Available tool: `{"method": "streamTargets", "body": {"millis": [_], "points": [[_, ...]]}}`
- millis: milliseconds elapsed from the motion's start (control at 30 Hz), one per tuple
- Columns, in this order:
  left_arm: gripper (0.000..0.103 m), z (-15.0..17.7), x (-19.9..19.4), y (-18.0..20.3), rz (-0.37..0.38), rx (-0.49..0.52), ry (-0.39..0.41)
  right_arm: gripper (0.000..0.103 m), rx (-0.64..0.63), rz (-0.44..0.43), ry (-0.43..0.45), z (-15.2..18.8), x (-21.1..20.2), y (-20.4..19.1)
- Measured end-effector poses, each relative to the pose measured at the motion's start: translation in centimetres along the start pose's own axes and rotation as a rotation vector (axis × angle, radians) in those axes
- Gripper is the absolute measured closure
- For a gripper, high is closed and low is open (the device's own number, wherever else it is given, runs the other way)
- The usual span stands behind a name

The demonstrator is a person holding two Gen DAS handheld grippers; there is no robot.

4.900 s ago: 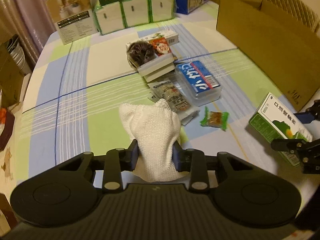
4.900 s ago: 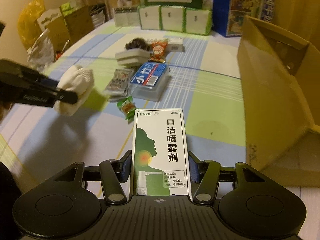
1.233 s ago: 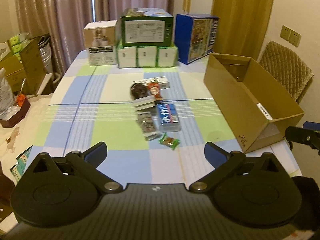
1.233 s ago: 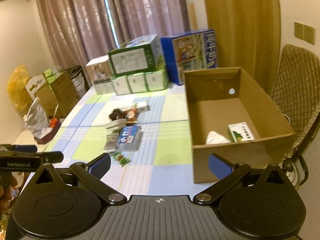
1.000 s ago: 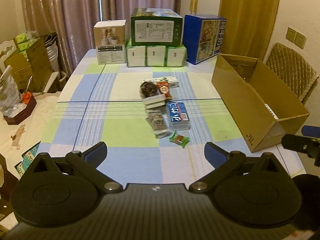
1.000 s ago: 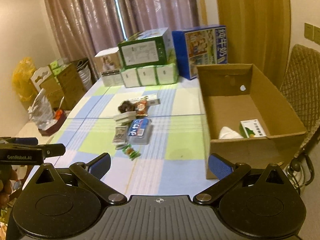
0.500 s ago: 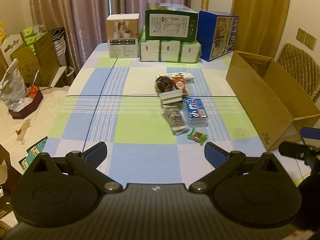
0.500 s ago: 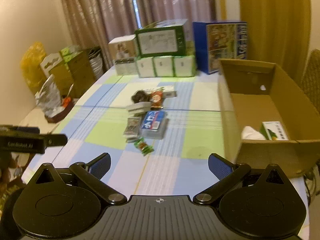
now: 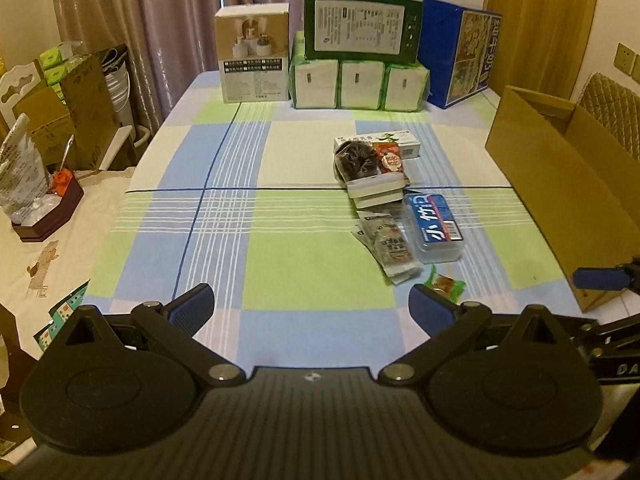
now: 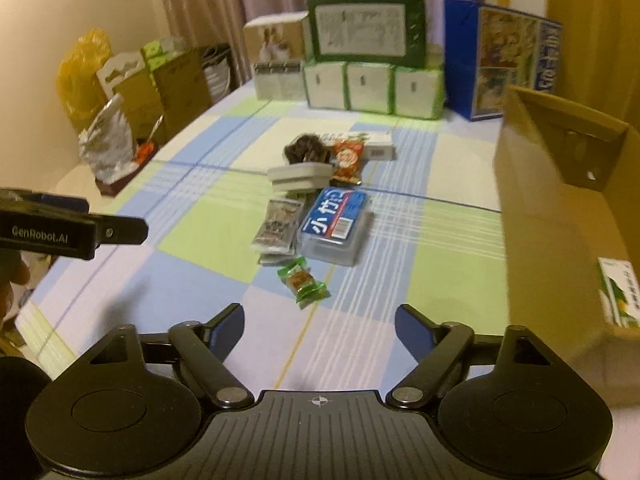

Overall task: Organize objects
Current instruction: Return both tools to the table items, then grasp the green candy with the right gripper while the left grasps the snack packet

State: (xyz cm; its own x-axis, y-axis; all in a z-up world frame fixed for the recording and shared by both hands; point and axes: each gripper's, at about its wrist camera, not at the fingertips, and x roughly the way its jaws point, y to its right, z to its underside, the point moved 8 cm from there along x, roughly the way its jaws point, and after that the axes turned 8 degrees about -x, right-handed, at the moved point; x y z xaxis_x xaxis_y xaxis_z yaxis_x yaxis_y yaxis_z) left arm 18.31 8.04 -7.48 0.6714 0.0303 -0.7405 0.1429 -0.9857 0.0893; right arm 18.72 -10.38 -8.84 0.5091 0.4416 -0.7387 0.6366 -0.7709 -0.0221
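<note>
Both grippers, left gripper [image 9: 311, 309] and right gripper [image 10: 319, 325], jaws spread wide, holding nothing. Green candy wrapper [image 10: 303, 281] nearest, beside clear plastic case [image 10: 333, 225]; cardboard box [image 10: 560, 216] at right. Risk: thin wrapper slipping from pads, or nudging stacked sachets [image 10: 277, 224].

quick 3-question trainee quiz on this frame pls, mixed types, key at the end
1. True or false: the left gripper and the right gripper are both open and hold nothing.
2. Which loose item lies nearest the right gripper? A) the green candy wrapper B) the clear case with the blue label C) the red snack packet
3. Fill in: the green and white medicine box sits inside the ____.

Key: 1 true. 2 A. 3 cardboard box.
</note>
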Motion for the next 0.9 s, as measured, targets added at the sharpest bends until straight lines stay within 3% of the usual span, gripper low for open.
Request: {"method": "streamTargets", "body": {"millis": [400, 900], "points": [[0.001, -0.4, 4.9, -0.7, -0.001, 0.003, -0.046, 0.038, -0.066, -0.019, -0.075, -0.9, 6.9, 0.0], [0.001, -0.5, 7.2, -1.5, 0.007, -0.016, -0.062, 0.058, -0.119, -0.057, -0.091, -0.6, 10.6, -0.9]]}}
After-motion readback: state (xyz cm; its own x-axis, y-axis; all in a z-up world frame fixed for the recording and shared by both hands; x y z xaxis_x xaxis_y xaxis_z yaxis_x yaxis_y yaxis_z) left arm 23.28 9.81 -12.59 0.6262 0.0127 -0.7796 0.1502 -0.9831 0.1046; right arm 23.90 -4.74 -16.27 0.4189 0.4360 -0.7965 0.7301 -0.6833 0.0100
